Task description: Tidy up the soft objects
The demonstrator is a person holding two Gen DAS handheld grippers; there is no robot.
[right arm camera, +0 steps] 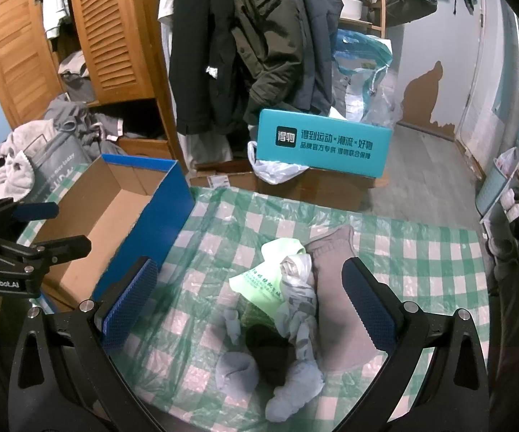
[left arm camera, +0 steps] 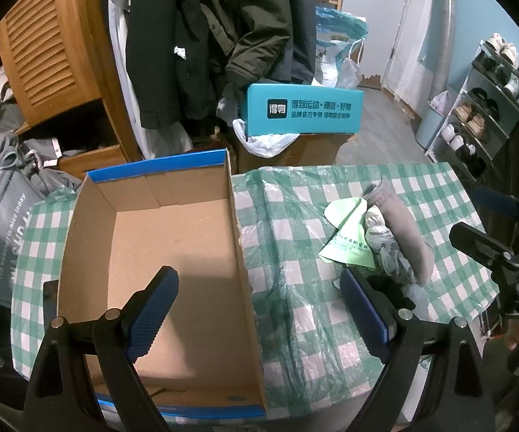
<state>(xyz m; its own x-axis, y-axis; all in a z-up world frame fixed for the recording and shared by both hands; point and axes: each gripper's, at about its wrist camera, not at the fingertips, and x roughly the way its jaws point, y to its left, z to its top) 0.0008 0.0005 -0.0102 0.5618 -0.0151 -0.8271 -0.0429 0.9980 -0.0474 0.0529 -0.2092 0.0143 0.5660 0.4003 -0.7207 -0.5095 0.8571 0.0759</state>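
An empty cardboard shoebox point(left arm camera: 173, 237) with blue outer walls sits on the left of the checked table; in the right wrist view the shoebox point(right arm camera: 115, 208) is at far left. A heap of soft things lies to its right: a brown-grey sock point(right arm camera: 338, 288), a light green cloth point(right arm camera: 263, 284), a patterned white sock point(right arm camera: 299, 306), a black sock point(right arm camera: 270, 349), pale grey socks point(right arm camera: 237, 370). My left gripper point(left arm camera: 259, 309) is open over the box's right wall. My right gripper point(right arm camera: 252, 298) is open just above the heap, holding nothing.
A green-and-white checked plastic cover point(left arm camera: 295, 216) lies over the table. Behind stand a teal box point(left arm camera: 302, 111) on cartons, hanging coats point(left arm camera: 201, 36), a wooden louvred wardrobe point(left arm camera: 54, 54) with clothes piled at left, and a shoe rack point(left arm camera: 486, 100) at right.
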